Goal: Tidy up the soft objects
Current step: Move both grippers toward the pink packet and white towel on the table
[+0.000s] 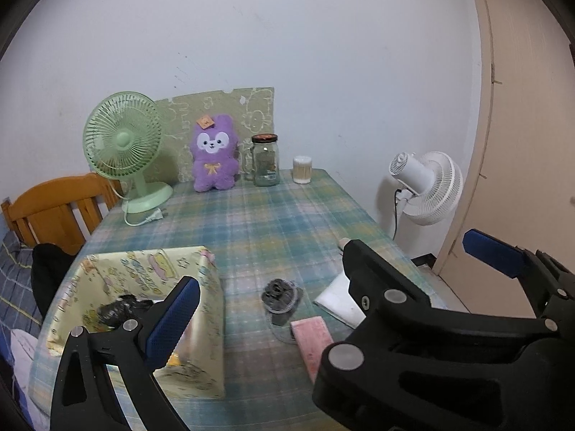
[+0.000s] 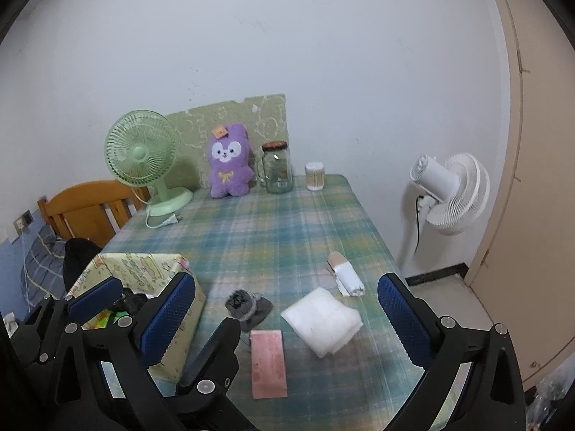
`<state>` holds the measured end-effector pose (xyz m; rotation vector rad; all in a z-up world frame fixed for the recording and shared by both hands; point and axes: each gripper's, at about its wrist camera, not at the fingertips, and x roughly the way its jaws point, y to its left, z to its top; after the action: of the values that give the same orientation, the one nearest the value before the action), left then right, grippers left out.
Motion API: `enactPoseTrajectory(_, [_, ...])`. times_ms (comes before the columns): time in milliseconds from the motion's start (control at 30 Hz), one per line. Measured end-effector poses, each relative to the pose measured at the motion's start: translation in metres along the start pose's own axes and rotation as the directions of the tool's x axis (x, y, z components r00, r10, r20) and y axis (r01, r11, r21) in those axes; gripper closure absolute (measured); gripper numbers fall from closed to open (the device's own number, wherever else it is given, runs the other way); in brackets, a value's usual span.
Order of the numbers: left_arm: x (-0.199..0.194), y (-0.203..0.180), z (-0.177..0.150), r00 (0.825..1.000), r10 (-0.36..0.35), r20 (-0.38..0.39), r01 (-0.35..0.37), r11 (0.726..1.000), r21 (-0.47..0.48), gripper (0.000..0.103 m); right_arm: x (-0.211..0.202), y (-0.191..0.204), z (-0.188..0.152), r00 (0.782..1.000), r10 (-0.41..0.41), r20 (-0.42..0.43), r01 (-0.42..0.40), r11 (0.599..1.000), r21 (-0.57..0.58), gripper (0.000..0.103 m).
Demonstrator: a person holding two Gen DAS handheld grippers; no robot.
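Both grippers are held above the near edge of the bench (image 2: 273,215), empty, the fingers of the left gripper (image 2: 133,309) and the right gripper (image 2: 287,319) spread apart. A black item (image 1: 122,307) is seen inside the patterned box (image 1: 201,309); a grey sock (image 2: 248,305), pink cloth (image 2: 267,362), white folded cloth (image 2: 321,319) and rolled white sock (image 2: 346,276) are left lying on the bench beside it

Matt plaid cloth tablecloth (image 2: 287,222), plush purple toy (image 2: 230,165), glossy glass jar (image 2: 277,174), possibly paper-covered patterned box (image 1: 201,287).
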<state>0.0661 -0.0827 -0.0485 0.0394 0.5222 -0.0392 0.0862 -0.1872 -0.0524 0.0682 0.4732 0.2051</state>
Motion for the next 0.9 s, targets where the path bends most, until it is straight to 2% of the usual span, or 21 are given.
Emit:
enactPoseTrajectory(333, [0.023, -0.017, -0.017, 0.999, -0.023, -0.049, 0.022, 1.000, -0.013, 0.002, 0.018, -0.020, -0.020, 0.999, -0.031, -0.042, 0.031, 1.000, 0.004, 0.000])
enactPoseTrajectory(900, [0.058, -0.029, -0.044, 0.990, -0.043, -0.131, 0.035, 0.998, -0.060, 0.002, 0.043, -0.046, -0.049, 0.998, -0.014, -0.059, 0.017, 0.998, 0.059, 0.000])
